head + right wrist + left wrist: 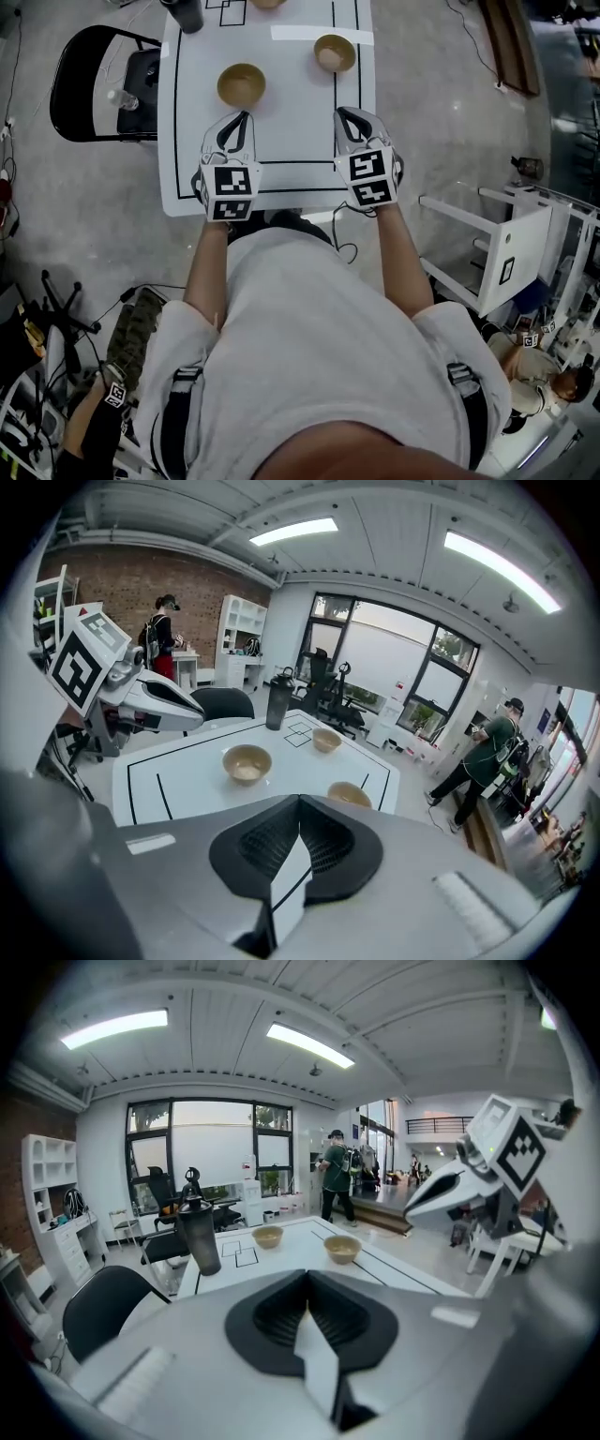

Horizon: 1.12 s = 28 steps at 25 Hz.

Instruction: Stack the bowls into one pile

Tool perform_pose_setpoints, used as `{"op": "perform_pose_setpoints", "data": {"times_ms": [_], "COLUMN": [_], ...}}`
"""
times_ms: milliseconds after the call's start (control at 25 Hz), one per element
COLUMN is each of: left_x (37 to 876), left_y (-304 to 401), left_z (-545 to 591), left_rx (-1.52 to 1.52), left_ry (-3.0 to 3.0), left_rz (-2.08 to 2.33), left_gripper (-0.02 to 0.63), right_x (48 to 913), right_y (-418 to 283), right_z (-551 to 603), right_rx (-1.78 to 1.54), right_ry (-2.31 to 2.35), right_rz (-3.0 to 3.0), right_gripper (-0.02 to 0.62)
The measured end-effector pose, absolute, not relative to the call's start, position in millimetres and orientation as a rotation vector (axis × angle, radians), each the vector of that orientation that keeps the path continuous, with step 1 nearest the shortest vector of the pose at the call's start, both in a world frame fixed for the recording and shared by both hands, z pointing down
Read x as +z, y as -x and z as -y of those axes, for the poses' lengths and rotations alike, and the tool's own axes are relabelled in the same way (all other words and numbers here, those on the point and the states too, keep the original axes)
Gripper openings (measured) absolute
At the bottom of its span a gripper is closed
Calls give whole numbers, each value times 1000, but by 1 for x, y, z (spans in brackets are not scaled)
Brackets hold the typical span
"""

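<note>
1. Left gripper: your jaws are pressed together with nothing between them. The tip is above the near end of the table, apart from every bowl.
2. Right gripper: your jaws are likewise pressed together and empty. It is level with the left one, with bare tabletop between the two.
3. Surface: a white table marked with a black outline, with small black squares at its far end.
4. Room: grey floor, a brick wall, large windows, white shelving and strip lights on the ceiling.
5. Bowls, three in all, each standing alone on the table and none stacked:
   - the near-left bowl is ahead of your left gripper;
   - the right bowl is ahead of your right gripper;
   - the far bowl is beside the squares.
6. Other items:
   - one dark bottle at the table's far left corner;
   - one black chair to the table's left;
   - two bystanders, one in green and one by the brick wall.
</note>
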<state>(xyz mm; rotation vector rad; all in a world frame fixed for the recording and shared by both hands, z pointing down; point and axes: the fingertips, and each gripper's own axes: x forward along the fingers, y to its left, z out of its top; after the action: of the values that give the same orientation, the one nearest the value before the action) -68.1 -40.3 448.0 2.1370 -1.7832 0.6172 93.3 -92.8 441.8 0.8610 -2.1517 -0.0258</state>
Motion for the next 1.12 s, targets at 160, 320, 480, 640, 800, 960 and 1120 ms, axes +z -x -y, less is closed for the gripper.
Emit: {"op": "perform_pose_setpoints", "data": {"times_ms": [160, 320, 480, 640, 800, 960, 1120], "left_x": [456, 472, 487, 501, 515, 519, 530], "left_y": [92, 115, 126, 126, 126, 130, 135], "left_z": [43, 56, 62, 67, 83, 86, 77], "left_rx": [620, 637, 649, 643, 633, 625, 611], "left_ry": [-2143, -2162, -2165, -2142, -2120, -2098, -2031], "left_rz": [1767, 1732, 1688, 1663, 1646, 1679, 1673], "left_gripper": [2, 2, 2, 2, 2, 2, 2], "right_x": [447, 460, 474, 485, 507, 532, 549], "right_y": [-67, -53, -64, -80, -84, -87, -86], "right_z": [109, 134, 149, 160, 174, 182, 192], "right_rx": [-17, -95, -157, -188, -225, -260, -300], "right_ry": [-857, -855, -854, -848, -805, -757, -716], "right_rz": [2125, 2049, 1946, 1871, 1831, 1796, 1767], "right_gripper": [2, 8, 9, 12, 11, 11, 5]}}
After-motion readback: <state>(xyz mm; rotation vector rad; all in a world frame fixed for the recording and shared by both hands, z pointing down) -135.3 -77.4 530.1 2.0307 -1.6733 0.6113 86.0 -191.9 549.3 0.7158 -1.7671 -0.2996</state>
